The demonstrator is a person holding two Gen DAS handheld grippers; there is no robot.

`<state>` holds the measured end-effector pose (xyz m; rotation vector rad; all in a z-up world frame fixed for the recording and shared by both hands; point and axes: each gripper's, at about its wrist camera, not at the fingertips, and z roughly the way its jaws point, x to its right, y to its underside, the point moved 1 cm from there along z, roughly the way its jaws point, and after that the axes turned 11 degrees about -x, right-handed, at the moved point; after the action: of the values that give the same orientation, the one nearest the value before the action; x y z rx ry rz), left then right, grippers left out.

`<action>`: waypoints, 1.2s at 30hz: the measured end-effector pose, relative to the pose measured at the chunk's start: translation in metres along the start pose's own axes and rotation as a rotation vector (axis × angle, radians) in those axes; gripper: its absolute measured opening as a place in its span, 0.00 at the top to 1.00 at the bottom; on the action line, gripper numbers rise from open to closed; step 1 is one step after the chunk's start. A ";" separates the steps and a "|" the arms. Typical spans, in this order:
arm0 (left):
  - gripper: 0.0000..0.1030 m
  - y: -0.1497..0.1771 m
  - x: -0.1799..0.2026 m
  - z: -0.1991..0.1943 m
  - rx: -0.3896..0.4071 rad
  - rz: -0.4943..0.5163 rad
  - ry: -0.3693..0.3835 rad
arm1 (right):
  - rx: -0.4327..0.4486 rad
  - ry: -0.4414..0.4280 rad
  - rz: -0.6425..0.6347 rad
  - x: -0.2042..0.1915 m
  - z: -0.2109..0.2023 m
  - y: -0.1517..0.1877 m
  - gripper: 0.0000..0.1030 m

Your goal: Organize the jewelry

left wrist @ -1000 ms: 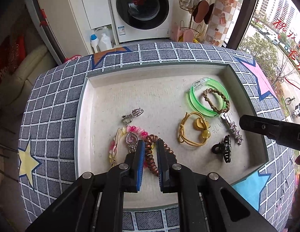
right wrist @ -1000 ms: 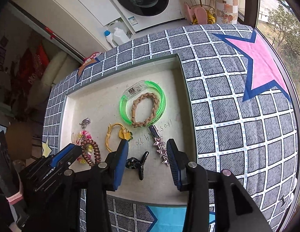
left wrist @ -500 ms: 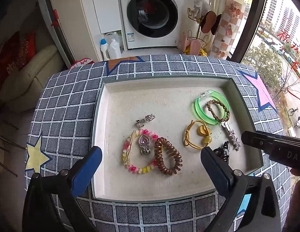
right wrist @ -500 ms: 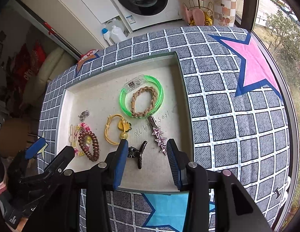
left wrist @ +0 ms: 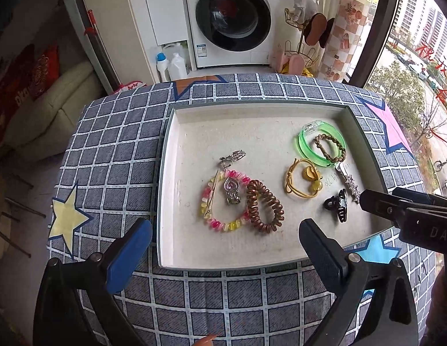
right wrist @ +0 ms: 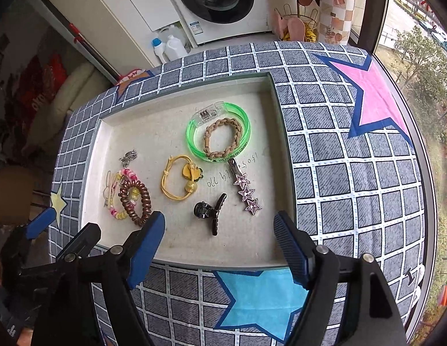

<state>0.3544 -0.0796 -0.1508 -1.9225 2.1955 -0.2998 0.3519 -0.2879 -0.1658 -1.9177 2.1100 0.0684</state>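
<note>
A shallow tray with a pale felt floor lies on a table covered by a grey checked cloth with coloured stars. Behind stand a washing machine and a window.

The jewelry stays inside the tray — a pink-yellow bead bracelet touching a brown coil tie toward the left edge, a green bangle near the far right corner.

The left gripper stands wide and empty; the right gripper is opening, holding nothing.

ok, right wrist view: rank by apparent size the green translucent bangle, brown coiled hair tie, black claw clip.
1. Green translucent bangle, clearly largest.
2. Brown coiled hair tie and black claw clip look alike in extent; not ranking them.
</note>
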 end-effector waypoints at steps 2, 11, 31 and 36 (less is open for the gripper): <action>0.00 0.004 -0.001 -0.003 0.002 0.000 0.003 | 0.005 0.011 -0.011 -0.003 -0.002 0.004 0.21; 0.00 0.028 -0.008 -0.018 -0.007 0.012 0.008 | 0.030 0.007 -0.004 -0.009 -0.011 0.027 0.10; 0.00 0.097 -0.033 -0.058 -0.001 -0.022 -0.029 | -0.005 0.098 -0.013 -0.020 -0.029 0.100 0.00; 0.00 0.126 -0.044 -0.084 0.008 -0.025 -0.028 | 0.009 0.117 -0.009 -0.032 -0.047 0.131 0.00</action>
<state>0.2167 -0.0179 -0.1057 -1.9391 2.1513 -0.2837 0.2171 -0.2528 -0.1340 -1.9700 2.1717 -0.0567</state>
